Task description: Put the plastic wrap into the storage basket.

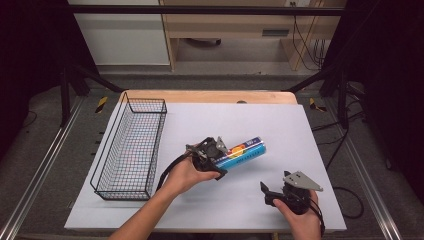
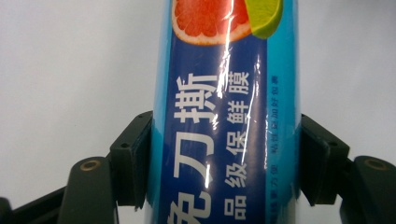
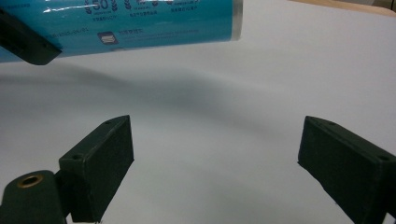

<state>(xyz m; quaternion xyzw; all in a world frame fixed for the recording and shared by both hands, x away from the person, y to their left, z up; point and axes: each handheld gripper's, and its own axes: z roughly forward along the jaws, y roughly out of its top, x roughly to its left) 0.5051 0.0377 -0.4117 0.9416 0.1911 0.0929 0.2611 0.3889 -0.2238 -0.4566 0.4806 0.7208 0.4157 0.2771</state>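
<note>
Blue and glossy, the cling-film roll (image 1: pixel 243 151) sits clamped near one end between the pads of the left gripper (image 1: pixel 212 159), held clear of the white tabletop (image 1: pixel 280 125) near the middle. To its right and nearer the person, the right gripper (image 1: pixel 274 192) has its jaws spread wide with nothing between them. A wire basket (image 1: pixel 131 145) stands at the left.
</note>
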